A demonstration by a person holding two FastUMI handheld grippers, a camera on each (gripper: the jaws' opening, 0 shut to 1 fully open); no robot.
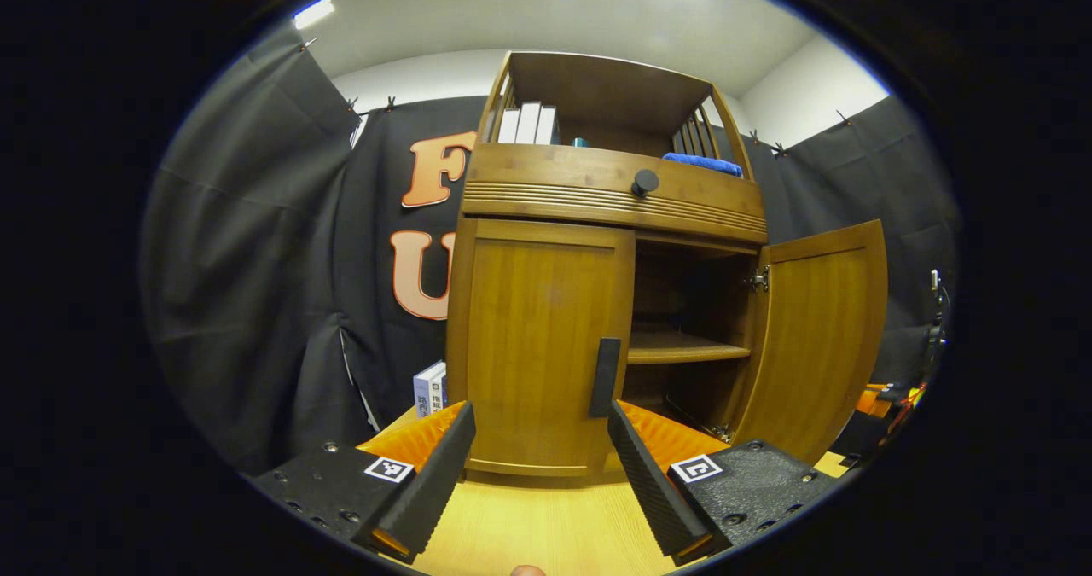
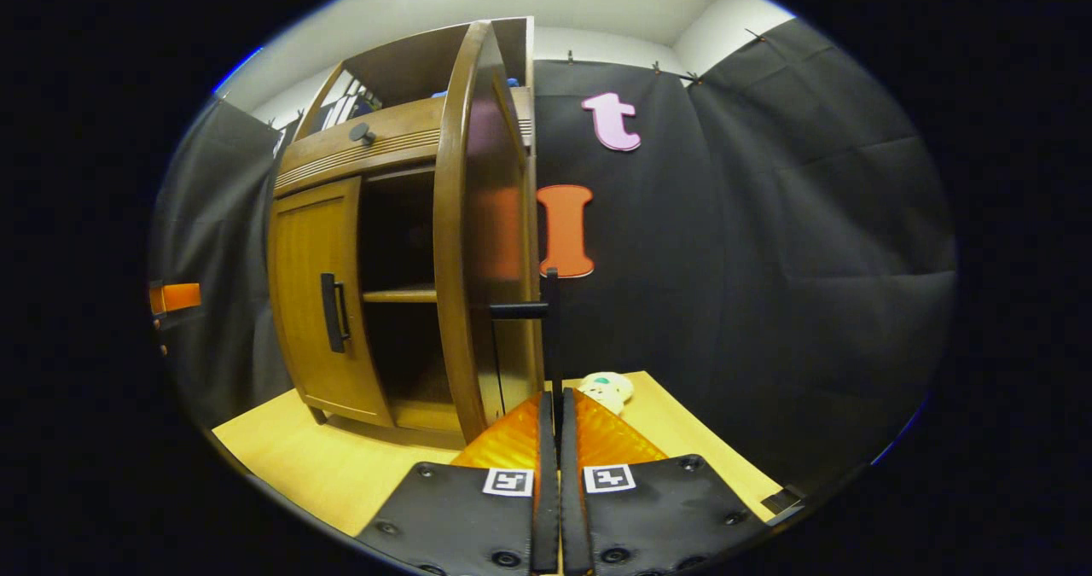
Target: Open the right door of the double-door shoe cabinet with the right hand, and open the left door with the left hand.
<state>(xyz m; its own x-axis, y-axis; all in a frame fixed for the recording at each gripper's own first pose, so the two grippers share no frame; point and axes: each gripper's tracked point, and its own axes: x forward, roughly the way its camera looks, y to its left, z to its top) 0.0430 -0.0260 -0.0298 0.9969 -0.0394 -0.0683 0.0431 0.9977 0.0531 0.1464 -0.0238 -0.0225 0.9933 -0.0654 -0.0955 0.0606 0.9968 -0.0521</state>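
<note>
shoe cabinet (image 1: 614,192) of brown wood, standing on a pale wooden tabletop (image 1: 546,525) against the black booth cloth. right door (image 1: 819,337) swung wide open, showing a dark interior with one shelf (image 1: 687,352). left door (image 1: 542,346) shut flat, black vertical handle (image 1: 605,377) on its inner edge. drawer front above both doors, round black knob (image 1: 645,182) at centre. open top shelf holding upright white books (image 1: 529,124) and a folded blue cloth (image 1: 704,163).

left gripper (image 1: 542,439) in the left gripper view: fingers spread wide, holding nothing, left door framed between them, right fingertip just below the handle, contact not certain.

right gripper (image 2: 554,405) in the right gripper view: fingers (image 2: 546,439) pressed together, nothing visibly between them, pointing up toward the open door's black handle (image 2: 546,310) seen edge-on; whether the tips touch it cannot be told.

small white box (image 1: 431,386) on the tabletop left of the cabinet. small pale round object (image 2: 606,388) on the tabletop beyond the right gripper, too small to name.
</note>
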